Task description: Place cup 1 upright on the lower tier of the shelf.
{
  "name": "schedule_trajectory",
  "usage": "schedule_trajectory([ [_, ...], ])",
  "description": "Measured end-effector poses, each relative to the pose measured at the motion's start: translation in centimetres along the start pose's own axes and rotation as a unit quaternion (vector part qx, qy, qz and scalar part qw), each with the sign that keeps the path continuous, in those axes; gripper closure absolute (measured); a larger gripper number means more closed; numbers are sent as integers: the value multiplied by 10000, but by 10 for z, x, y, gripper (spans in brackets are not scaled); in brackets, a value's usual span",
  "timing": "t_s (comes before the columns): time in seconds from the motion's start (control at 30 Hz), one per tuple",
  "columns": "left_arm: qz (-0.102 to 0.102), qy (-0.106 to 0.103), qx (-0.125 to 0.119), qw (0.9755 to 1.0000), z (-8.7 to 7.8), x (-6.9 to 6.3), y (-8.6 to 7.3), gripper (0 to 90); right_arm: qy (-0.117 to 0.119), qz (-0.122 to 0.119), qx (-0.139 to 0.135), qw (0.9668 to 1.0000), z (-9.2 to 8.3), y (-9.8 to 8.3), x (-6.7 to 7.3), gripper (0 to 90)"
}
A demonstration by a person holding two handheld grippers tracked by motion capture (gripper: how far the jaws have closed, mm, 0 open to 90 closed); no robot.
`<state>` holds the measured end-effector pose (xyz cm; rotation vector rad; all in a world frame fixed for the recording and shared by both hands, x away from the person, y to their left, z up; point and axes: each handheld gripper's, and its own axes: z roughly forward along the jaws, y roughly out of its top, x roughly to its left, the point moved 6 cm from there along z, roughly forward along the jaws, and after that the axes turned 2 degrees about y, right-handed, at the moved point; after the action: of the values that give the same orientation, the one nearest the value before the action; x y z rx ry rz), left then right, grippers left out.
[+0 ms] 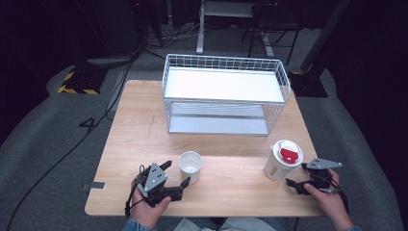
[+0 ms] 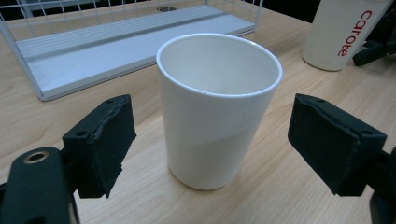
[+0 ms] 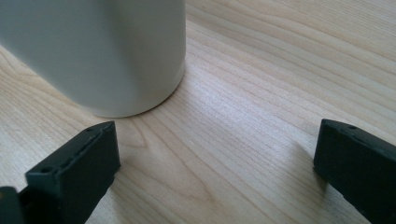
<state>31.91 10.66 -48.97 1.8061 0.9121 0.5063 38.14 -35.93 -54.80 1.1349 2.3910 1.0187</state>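
We see a wooden table (image 1: 134, 120) with a white wire basket (image 1: 226, 94) standing at its far side, a flat white shelf on top and a ribbed grey tray at its bottom; dark floor, cables and chair legs lie beyond. Nothing stands between the left gripper (image 1: 179, 174) and the white cup (image 1: 190, 166), and the space between the cup and the basket is bare wood. To the right stands a tall cream tumbler (image 1: 282, 160) with a red-and-white lid and red lettering on its side, well apart from the cup. The left hand (image 1: 149, 204) comes in from the bottom edge and holds its gripper low and nearly level, pointed at the cup; the jaws stand apart on either side of the cup, not pressing on it. The right hand (image 1: 327, 195) holds the right gripper (image 1: 296, 174) low by the tumbler's base, jaws wide apart over bare wood, the tumbler ahead and off to one side. The cup is plain, white, open-topped, upright, slightly tapered toward its foot, and appears empty.
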Motion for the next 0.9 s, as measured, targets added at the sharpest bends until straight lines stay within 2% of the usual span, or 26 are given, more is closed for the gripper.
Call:
schedule_trajectory([
  [0.17,-13,-40,74,10000,11,-3,-2,155,3,-6,2,10000,0,0,0,4],
  [0.27,-159,-37,38,9999,18,-4,-1,155,3,-9,7,10000,0,0,0,4],
  [0.67,-246,-13,50,9997,40,-3,-4,154,0,-11,6,10000,0,0,0,4],
  [0.9,-322,142,-10,9994,51,-2,-5,154,-16,0,1,10000,0,0,0,4],
])
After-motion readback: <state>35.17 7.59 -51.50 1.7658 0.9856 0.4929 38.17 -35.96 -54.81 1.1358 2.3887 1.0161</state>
